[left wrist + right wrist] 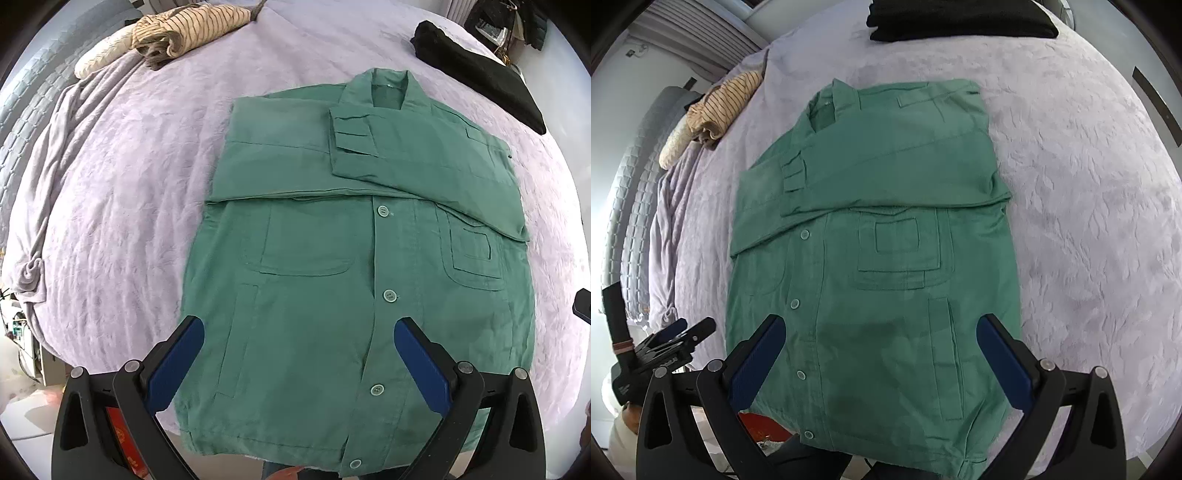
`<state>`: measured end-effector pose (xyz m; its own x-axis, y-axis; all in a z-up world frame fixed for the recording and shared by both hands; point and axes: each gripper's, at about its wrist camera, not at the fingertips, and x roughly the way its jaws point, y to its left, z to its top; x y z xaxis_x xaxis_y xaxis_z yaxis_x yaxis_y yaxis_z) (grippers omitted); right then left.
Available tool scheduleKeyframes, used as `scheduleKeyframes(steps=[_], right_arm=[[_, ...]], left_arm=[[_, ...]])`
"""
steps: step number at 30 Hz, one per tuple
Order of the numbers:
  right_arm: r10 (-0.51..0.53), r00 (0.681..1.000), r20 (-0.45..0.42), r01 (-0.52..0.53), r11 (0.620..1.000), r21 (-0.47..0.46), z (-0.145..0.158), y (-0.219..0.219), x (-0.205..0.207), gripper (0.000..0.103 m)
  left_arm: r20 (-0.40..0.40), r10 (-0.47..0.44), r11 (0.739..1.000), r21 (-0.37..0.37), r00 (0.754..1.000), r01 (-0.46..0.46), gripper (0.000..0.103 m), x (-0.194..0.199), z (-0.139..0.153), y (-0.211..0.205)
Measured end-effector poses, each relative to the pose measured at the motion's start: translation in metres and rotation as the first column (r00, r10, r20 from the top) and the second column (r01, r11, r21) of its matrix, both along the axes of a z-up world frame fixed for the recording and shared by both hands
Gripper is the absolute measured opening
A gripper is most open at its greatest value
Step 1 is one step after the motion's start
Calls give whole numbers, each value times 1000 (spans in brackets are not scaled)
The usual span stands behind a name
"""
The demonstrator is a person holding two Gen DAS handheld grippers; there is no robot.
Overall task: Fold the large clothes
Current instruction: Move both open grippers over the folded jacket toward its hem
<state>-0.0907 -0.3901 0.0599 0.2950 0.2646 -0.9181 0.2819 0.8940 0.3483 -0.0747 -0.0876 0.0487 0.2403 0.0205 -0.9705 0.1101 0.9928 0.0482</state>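
A green button-front jacket [325, 273] lies flat on the lavender bedspread [122, 184], collar at the far end, both sleeves folded across the chest. It also shows in the right wrist view [886, 258]. My left gripper [299, 332] is open and empty, hovering over the jacket's hem on its left half. My right gripper [881, 330] is open and empty above the hem's right half. The left gripper also shows at the left edge of the right wrist view [676, 339].
A striped beige garment [184, 29] lies bundled at the far left of the bed. A folded black garment [480, 70] lies at the far right. A rumpled lavender blanket [44, 177] runs along the left edge. The bed's near edge is just below the hem.
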Motion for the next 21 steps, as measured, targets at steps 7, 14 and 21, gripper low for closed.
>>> scheduleKeyframes(steps=[7,14,21], right_arm=[[-1,1000,-10,2,999,44,-6,1,0,103],[-23,999,-34,25,997,72,-12,-1,-4,103],[-87,993,-77,95,991,100,-27,-1,-14,103]], left_arm=[[-4,35,999,19,999,-34,103,-6,0,10],[-48,-4,1000,-26,999,3,103,-10,-4,6],[-69,-44,999,-26,997,42,103,-10,-14,11]])
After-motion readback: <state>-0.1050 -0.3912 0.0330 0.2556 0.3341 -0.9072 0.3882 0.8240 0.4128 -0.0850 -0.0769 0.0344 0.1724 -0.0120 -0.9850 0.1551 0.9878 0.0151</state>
